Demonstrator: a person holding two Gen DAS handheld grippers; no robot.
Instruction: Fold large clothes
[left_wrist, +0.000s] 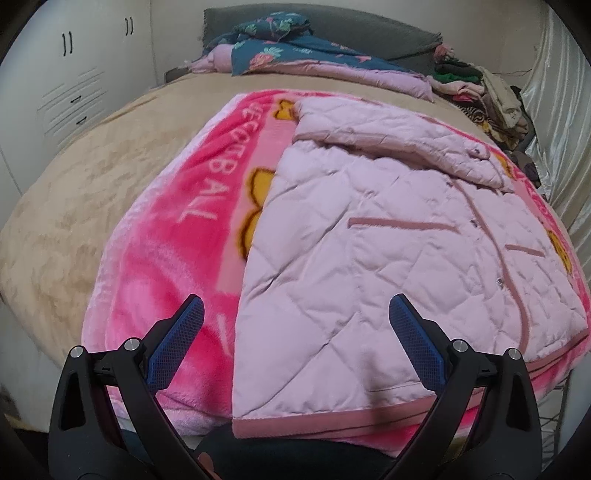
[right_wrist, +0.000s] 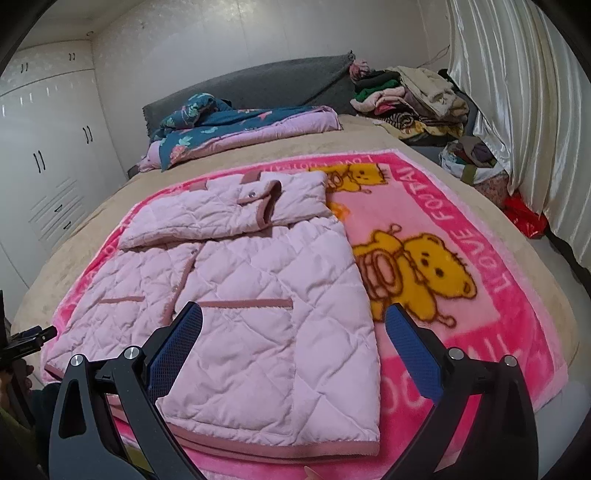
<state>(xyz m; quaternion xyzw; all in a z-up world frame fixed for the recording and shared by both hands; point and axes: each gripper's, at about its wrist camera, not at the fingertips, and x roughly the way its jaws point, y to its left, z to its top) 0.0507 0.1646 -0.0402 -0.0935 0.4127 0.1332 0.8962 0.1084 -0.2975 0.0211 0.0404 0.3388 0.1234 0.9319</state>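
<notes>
Lying flat on the blanket (right_wrist: 480, 258), the jacket (right_wrist: 258, 295) looks soft, puffy and light, best pinched at its hem corners by the left gripper (left_wrist: 295, 314) and right gripper (right_wrist: 293, 314), both wide apart and holding nothing.

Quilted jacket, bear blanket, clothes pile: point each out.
quilted jacket (right_wrist: 258, 332), right wrist view, front panel below the pocket.
bear blanket (right_wrist: 424, 269), right wrist view, the large bear's face.
clothes pile (right_wrist: 410, 99), right wrist view, stack's middle.

A pink teddy-bear blanket (right_wrist: 461, 236) covers the bed's (left_wrist: 74, 206) near half, a teal floral quilt (right_wrist: 207, 129) lies against the grey headboard (right_wrist: 266, 83), clothes pile (right_wrist: 410, 99) at its far right corner, white wardrobe (right_wrist: 40, 155) left
</notes>
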